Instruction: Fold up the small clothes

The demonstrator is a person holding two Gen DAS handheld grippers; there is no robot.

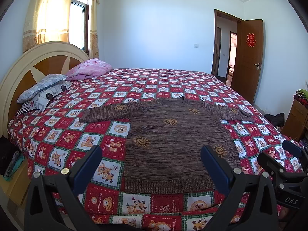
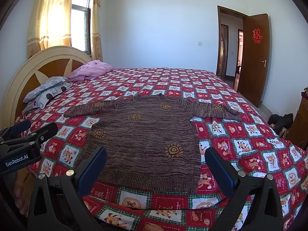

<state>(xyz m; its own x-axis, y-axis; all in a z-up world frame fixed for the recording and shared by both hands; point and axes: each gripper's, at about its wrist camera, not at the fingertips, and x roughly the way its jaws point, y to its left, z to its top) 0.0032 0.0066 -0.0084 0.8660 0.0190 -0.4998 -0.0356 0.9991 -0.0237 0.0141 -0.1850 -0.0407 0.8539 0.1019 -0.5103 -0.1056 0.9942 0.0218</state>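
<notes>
Left wrist view: the left gripper [image 1: 151, 165] is held spread and empty just short of the sweater's [image 1: 173, 144] hem; the right gripper [image 2: 156, 165] is likewise released. The sweater is laid flat on the bedspread [image 1: 57, 134], sleeves outstretched beyond the hem. The bedspread could be pinched along with the knit if the hem is gripped too deeply.

I read "GenRobot.AI" on the left gripper [image 2: 23, 134], "DAS" on the right gripper [image 1: 288, 154], and a red double-happiness sign [image 2: 257, 36] on the door [image 2: 254, 67].
</notes>
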